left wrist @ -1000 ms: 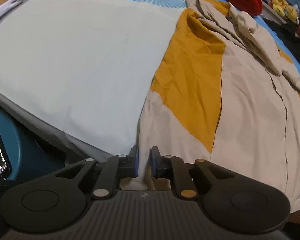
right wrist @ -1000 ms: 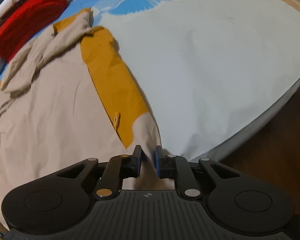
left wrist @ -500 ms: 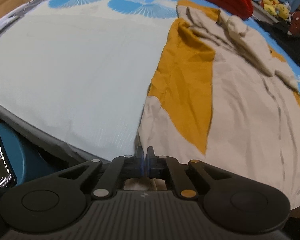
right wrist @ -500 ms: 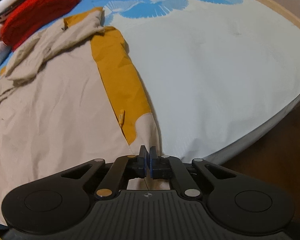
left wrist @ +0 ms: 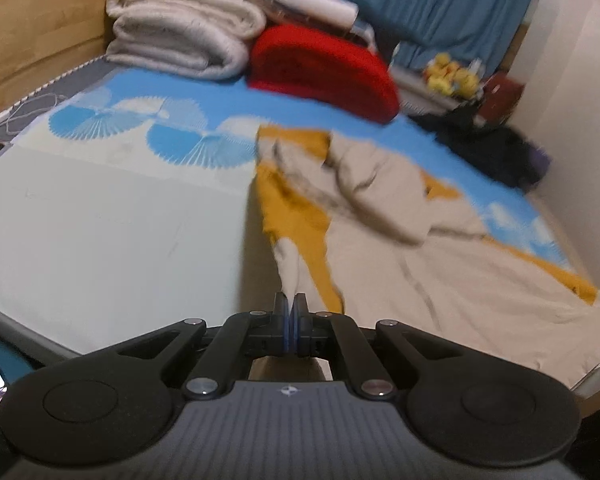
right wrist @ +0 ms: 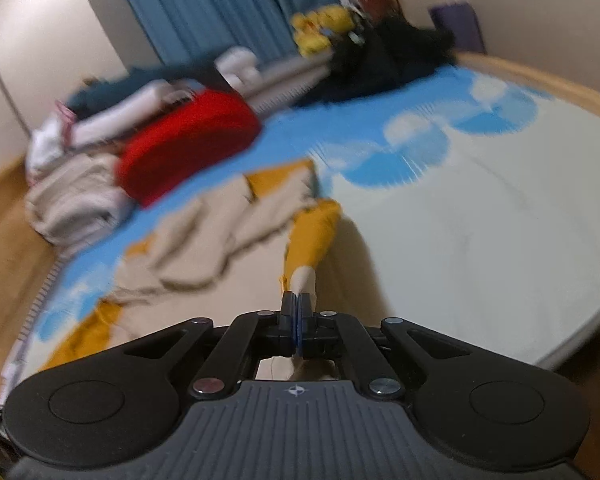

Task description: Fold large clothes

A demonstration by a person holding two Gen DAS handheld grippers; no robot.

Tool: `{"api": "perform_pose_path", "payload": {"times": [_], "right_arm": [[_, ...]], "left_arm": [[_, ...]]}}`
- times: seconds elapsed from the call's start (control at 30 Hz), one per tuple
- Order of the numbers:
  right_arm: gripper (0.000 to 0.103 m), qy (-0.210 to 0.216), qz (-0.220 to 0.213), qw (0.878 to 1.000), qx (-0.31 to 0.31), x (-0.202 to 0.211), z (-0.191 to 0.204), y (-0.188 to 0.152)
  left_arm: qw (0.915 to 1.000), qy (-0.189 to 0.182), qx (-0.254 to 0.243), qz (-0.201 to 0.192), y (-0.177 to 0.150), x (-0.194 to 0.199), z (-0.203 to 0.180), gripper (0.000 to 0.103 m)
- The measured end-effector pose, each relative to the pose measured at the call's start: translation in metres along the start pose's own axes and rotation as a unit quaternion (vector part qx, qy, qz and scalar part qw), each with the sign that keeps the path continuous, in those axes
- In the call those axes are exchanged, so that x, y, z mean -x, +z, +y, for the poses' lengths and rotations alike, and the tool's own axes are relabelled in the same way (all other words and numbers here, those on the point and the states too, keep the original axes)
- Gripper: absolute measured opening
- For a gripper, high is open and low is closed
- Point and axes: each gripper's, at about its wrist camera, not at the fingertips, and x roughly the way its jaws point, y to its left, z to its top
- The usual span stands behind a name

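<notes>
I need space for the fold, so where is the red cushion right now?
In the left wrist view the red cushion sits at the far end of the bed, right of the folded white blankets and beyond the jacket.

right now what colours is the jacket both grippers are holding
Beige with mustard-yellow panels; the jacket shows best in the left wrist view.

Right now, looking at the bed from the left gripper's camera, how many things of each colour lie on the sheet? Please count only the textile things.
Beige and mustard: 1, the jacket, its hem pinched by the left gripper and the right gripper.
Red: 1, the red cushion.
Cream: 1, the folded blanket stack.
Total: 3
</notes>
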Motion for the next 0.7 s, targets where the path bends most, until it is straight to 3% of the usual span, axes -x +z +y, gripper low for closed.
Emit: {"api": "perform_pose_path", "payload": {"times": [0.23,0.33,0.47,0.57,0.7], "right_arm": [[0.000,0.056,-0.074,0.995,0.026,0.089,0.000,0.012],[0.000,0.071,-0.097,0.992,0.026,0.112,-0.003,0.011],[0.000,0.070,-0.123,0.990,0.011,0.099,-0.006,0.020],[0.000,0.048,-0.131,0.990,0.004,0.063,-0.005,0.036],[0.000,0.012,-0.122,0.992,-0.025,-0.005,-0.015,0.062]], "left_arm": [[0.9982,-0.029,0.031,-0.041,-0.013,0.075,0.002,0.001],[0.9980,-0.029,0.015,-0.055,-0.011,0.076,-0.004,0.001],[0.9962,-0.037,0.063,-0.047,0.019,0.023,0.015,0.001],[0.9938,-0.040,0.100,-0.025,0.053,-0.037,0.032,0.001],[0.9936,-0.032,0.109,0.002,0.086,-0.119,0.044,0.002]]}}
